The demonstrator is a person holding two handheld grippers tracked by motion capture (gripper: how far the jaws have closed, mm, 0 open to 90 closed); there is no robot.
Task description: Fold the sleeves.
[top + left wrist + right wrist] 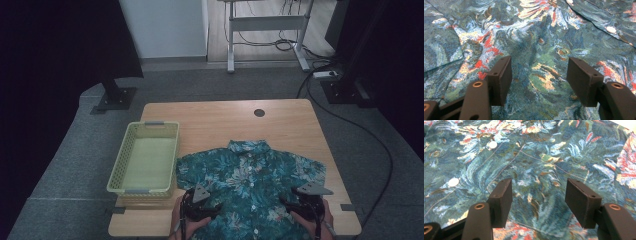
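The floral shirt (250,175) lies flat and face up on the surface, collar toward the far edge, hem hanging at the near edge by you, so its long axis runs away from you. Your left tongs (204,206) sit over the hem's left part, your right tongs (302,204) over its right; each is equally near. Both are spread, nothing between the jaws, cloth just beneath. The yellow basket (116,175) waits just beside the shirt, along the left edge.
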